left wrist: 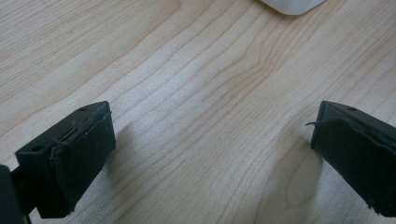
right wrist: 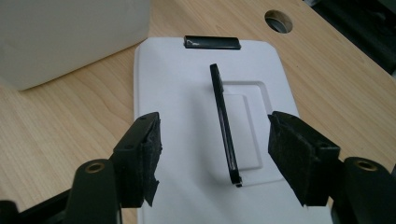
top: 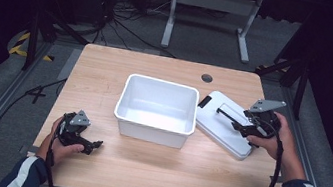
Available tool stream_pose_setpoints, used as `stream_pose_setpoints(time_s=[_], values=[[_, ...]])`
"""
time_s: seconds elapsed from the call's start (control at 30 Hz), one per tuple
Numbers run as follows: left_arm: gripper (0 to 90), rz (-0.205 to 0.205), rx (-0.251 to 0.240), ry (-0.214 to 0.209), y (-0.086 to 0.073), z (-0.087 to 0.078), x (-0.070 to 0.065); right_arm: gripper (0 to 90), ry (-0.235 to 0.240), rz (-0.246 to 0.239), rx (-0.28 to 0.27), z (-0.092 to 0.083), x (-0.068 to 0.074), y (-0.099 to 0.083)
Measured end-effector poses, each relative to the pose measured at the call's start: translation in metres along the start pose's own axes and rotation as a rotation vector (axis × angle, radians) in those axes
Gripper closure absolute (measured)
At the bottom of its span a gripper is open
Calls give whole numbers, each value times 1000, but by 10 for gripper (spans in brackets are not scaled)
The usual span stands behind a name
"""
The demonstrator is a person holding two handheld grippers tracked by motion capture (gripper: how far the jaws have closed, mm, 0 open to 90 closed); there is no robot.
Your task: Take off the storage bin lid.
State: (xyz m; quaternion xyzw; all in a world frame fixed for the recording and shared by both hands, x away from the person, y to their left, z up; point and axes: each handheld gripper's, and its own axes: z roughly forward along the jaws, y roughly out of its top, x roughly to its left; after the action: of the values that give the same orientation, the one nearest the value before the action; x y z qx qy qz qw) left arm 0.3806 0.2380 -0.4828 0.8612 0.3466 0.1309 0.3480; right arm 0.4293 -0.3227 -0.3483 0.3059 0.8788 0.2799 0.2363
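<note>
Lying flat on the bench (top: 152, 172), the white lid (top: 227, 126) sits just to the right of the open white bin (top: 158, 110), so the bin is uncovered and nothing shows inside it in the high view. The lid's black handle (right wrist: 225, 123) stands raised along its middle, and a black latch (right wrist: 212, 42) sits at the lid's far end, toward the bin.

The right claw (right wrist: 215, 156) hovers over the lid with its jaws spread, one on each side of the handle and neither pad touching it; it is released and grasping nothing. In the high view the right hand (top: 274, 138) holds it above the lid's near end.

The left claw (left wrist: 212, 154) rests low over bare wood near the front left of the bench, jaws wide apart and empty, with a corner of the bin at the top of its view.

Judging from this, the lid is off and set down beside the bin. Whether the work is an uncovering just finished or a covering about to start cannot be told; either way, no grip on the handle is made yet.
</note>
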Motion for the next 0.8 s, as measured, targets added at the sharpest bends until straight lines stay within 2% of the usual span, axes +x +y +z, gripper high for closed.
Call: stream_pose_setpoints(time_s=[0.43, 0.8], values=[[3, 1, 0, -2, 0, 0, 0, 346, -26, 0, -75, -34, 17, -39], [2, 1, 0, 1, 0, 0, 0, 322, -23, -5, -117, -39, 31, -71]])
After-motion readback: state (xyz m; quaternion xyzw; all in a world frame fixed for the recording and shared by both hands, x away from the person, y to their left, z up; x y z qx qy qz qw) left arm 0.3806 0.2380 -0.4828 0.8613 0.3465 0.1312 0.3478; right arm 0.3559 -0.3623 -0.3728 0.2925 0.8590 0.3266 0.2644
